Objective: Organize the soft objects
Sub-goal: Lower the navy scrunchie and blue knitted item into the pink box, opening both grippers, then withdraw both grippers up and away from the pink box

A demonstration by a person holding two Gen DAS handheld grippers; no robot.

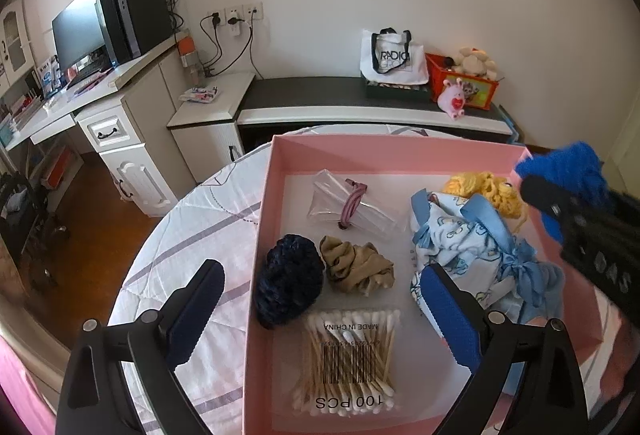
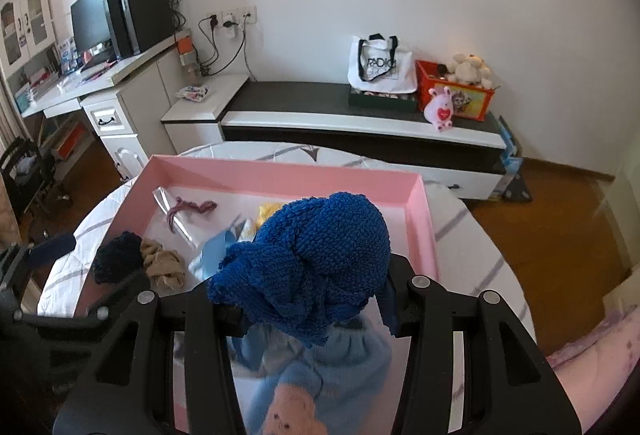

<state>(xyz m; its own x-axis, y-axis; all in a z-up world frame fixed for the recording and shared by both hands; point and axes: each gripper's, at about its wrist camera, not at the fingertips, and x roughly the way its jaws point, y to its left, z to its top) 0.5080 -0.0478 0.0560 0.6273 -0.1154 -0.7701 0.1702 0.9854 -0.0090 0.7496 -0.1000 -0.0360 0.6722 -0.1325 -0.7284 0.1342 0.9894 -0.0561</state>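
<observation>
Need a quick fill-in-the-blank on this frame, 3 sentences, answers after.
1. The right gripper is shut on a knitted item whose colour is ____.
2. The tan scrunchie lies inside the pink ____.
3. The left gripper hovers over the pack of cotton swabs with its jaws ____.

Missing words: blue; box; open

- the pack of cotton swabs (image 1: 349, 359) in the pink box (image 1: 264, 219) reads "made in china" and "100 pcs", seen upside down, with a barcode between them.
- the white tote bag (image 1: 394, 57) on the low cabinet (image 1: 320, 103) reads "radio"; its smaller print is too small to read.
</observation>
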